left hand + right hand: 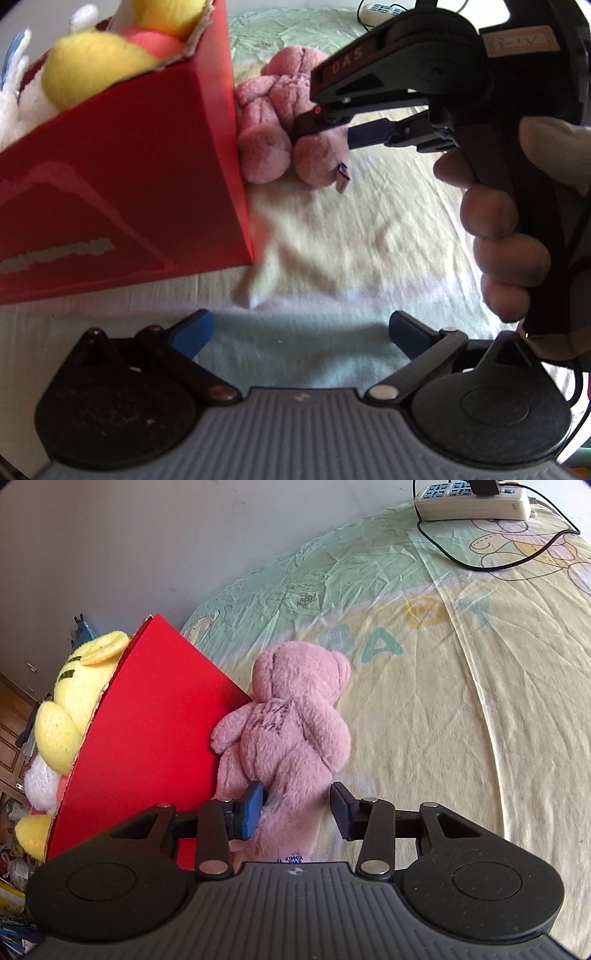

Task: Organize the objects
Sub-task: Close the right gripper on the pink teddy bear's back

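Observation:
A pink plush bear (291, 723) lies face down on the bed sheet, pressed against the side of a red cardboard box (147, 738). It also shows in the left wrist view (280, 122) beside the box (122, 192). My right gripper (297, 808) is open, its fingers on either side of the bear's leg, the left pad touching it. In the left wrist view the right gripper (325, 127) reaches the bear from the right. My left gripper (301, 334) is open and empty above the sheet. Yellow and white plush toys (92, 70) fill the box.
The bed sheet (461, 709) is pale yellow and green with printed letters. A white power strip (472, 498) with a black cable lies at the far right. A wall and cluttered shelves lie beyond the box on the left.

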Motion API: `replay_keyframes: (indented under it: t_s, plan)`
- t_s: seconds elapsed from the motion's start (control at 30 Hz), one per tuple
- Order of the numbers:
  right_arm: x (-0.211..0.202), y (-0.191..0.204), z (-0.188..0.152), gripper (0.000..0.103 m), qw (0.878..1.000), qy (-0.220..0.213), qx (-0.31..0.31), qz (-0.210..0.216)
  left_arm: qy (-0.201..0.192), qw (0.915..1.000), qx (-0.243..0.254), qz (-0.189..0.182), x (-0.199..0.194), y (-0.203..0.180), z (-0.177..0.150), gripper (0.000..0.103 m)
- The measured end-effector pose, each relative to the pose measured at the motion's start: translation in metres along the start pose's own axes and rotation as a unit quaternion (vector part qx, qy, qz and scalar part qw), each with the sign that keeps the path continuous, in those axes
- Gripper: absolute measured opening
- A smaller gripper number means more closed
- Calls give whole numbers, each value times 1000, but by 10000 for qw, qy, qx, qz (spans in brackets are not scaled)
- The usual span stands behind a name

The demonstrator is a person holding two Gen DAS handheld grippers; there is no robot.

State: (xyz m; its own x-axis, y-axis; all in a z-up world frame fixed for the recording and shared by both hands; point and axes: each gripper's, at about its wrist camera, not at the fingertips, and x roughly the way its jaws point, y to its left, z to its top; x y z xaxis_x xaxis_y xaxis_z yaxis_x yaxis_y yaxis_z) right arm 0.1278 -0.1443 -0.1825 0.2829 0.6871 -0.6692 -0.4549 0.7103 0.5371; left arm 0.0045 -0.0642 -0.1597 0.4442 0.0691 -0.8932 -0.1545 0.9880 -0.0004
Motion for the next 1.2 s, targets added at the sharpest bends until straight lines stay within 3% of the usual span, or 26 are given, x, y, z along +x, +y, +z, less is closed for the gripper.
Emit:
replay_keyframes:
  t_s: [0.37,0.53,0.63,0.73,0.83,0.93,1.03,1.2]
  plan:
    - [-41,-28,-7,26,10000,12,45,-66,-234,9978,334,-516,-15,-16,3,101]
    - [-75,-52,-29,26,9993,157,270,-201,-249,9942,362,-984,-21,-24,7,101]
    - [-95,-66,-46,27,9978,289,576,-121,-273,9923,503,-1100,-26,-34,-1,101]
    - [-112,-72,-60,27,9968,378,701,-89,-317,9898,711,-1197,-18,-48,15,101]
    - [-123,-80,-65,32,9949,443,897,113,-392,9885,877,-1171,-9,-59,29,100]
    - [-132,-88,-59,35,9946,129,1028,92,-383,9878,927,-1188,2,-64,41,100]
    - [-125,-97,-49,51,9932,-105,1148,155,-196,9875,781,-1354,16,-65,53,100]
    - [-100,-100,-39,51,9930,-4,1079,480,42,9858,473,-1610,29,-63,63,99]
